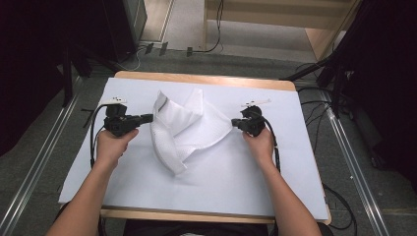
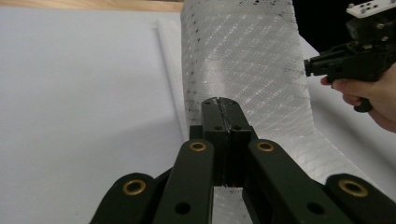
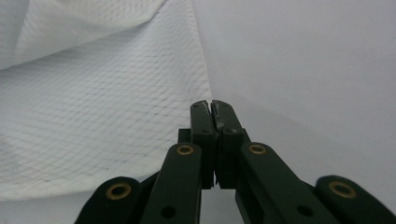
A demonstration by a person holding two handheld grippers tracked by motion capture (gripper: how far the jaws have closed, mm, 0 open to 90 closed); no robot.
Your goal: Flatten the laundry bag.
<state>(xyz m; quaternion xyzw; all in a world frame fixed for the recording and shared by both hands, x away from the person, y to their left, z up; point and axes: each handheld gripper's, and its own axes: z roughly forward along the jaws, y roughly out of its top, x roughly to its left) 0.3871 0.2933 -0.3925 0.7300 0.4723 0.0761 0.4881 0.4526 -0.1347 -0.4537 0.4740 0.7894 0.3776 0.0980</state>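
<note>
A white mesh cloth [image 1: 184, 130] lies crumpled and partly folded on the white table cover [image 1: 221, 182]. My left gripper [image 1: 151, 117] is shut on the cloth's left edge; in the left gripper view the jaws [image 2: 222, 100] are pressed together and the cloth [image 2: 243, 60] rises taut in front of them. My right gripper [image 1: 234, 123] is at the cloth's right corner. In the right gripper view its jaws [image 3: 212, 103] are closed where the corner of the cloth [image 3: 93, 116] ends, apparently pinching it. The right gripper [image 2: 355, 56] and its hand show far off in the left gripper view.
The table's wooden edge [image 1: 206, 78] runs along the far side. Metal floor rails [image 1: 351, 162] flank the table, with cables [image 1: 314, 110] at the right and dark stands at both back corners. Bare cover lies in front of the cloth.
</note>
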